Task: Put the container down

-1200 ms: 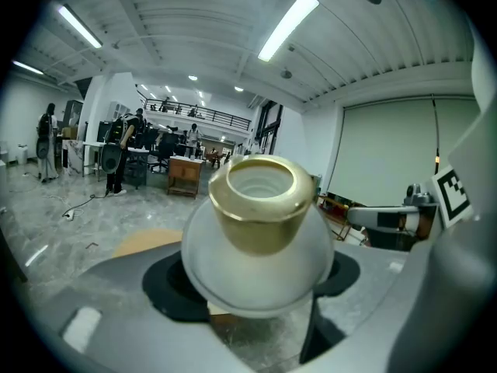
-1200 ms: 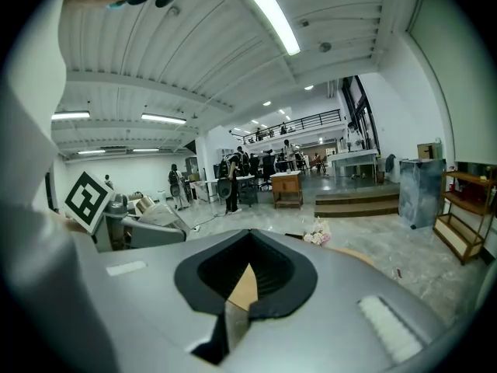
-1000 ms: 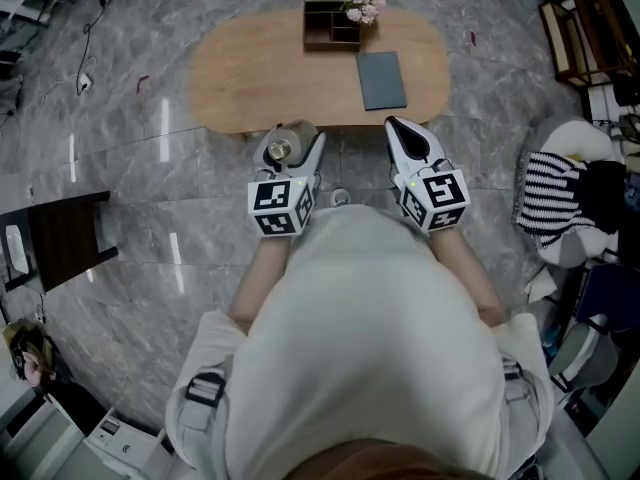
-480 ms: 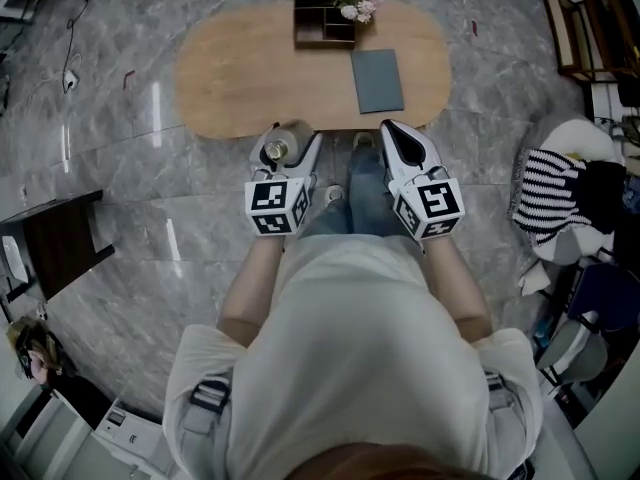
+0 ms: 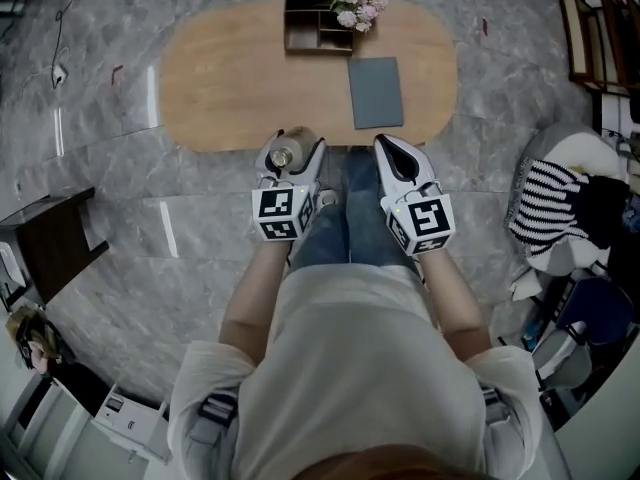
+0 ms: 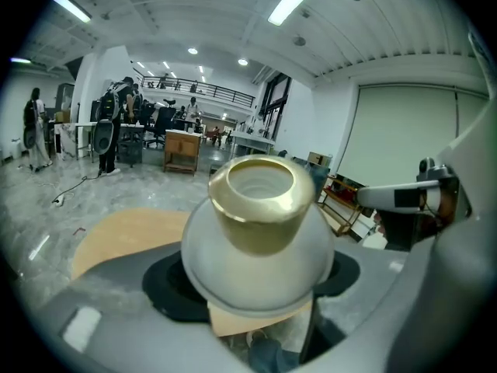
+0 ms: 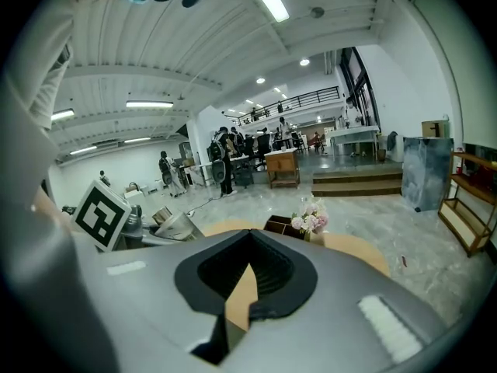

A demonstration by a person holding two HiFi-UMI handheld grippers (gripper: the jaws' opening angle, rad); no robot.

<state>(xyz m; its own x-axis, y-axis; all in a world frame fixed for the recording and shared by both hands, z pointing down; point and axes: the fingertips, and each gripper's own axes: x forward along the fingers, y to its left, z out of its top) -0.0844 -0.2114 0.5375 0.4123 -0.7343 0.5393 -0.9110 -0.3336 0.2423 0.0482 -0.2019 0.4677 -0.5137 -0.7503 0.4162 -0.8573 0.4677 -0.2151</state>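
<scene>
The container (image 5: pixel 282 152) is a round pale jar with a gold neck (image 6: pixel 258 200). My left gripper (image 5: pixel 290 158) is shut on its body (image 6: pixel 256 266) and holds it tilted in the air, just short of the near edge of the oval wooden table (image 5: pixel 240 88). My right gripper (image 5: pixel 392 149) is shut with nothing in it, level with the left one, over the person's legs. In the right gripper view its jaws (image 7: pixel 247 280) meet, and the left gripper's marker cube (image 7: pixel 101 212) and the container (image 7: pixel 175 225) show at the left.
On the table stand a dark wooden organiser box (image 5: pixel 317 25) with pink flowers (image 5: pixel 360 0) and a grey notebook (image 5: pixel 376 92). A dark stool (image 5: pixel 55 243) is at the left. Striped cloth (image 5: pixel 550 203) and shelving (image 5: pixel 600 38) are at the right. People stand far off in the hall (image 6: pixel 35 127).
The person has stepped closer to the table, so both grippers now sit nearer its front edge. The left gripper still holds the container; the right stays shut.
</scene>
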